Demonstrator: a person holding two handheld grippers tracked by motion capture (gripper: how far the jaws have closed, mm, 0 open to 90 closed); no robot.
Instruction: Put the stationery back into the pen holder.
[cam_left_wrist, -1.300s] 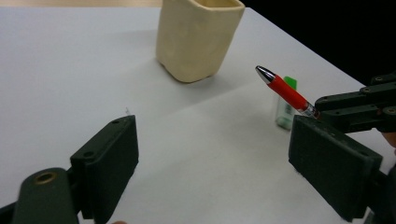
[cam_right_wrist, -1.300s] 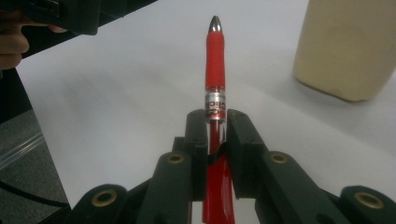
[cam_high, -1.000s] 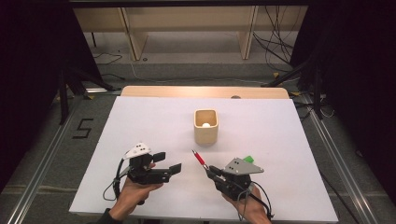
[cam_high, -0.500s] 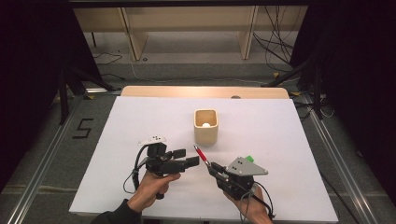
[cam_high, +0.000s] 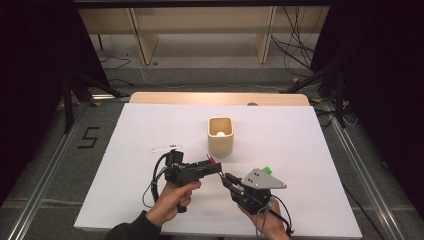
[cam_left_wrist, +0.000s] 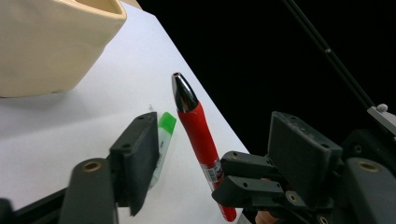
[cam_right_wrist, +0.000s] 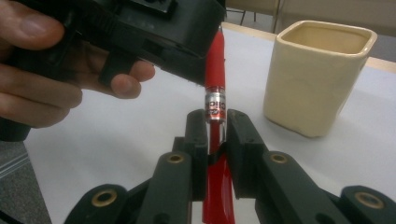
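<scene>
A red pen (cam_right_wrist: 215, 84) with a silver tip (cam_left_wrist: 183, 91) is clamped near its middle by my right gripper (cam_right_wrist: 215, 123), which is shut on it. The pen points up and away toward the cream cup (cam_high: 220, 142). My left gripper (cam_left_wrist: 219, 149) is open, one jaw on each side of the pen's upper half without touching it. In the high view the left gripper (cam_high: 216, 167) reaches in from the left and meets the right gripper (cam_high: 227, 177) just in front of the cup.
The cream cup (cam_right_wrist: 317, 74) stands mid-table with something small and white inside (cam_high: 220, 134). A green-capped pen (cam_left_wrist: 163, 135) lies on the white tabletop (cam_high: 310, 150) beside the right gripper. A thin white piece (cam_high: 167, 147) sits just behind the left gripper.
My left gripper has swung right and forward from the front left of the table until its open jaws flank the red pen. The right gripper has stayed almost still with the pen.
</scene>
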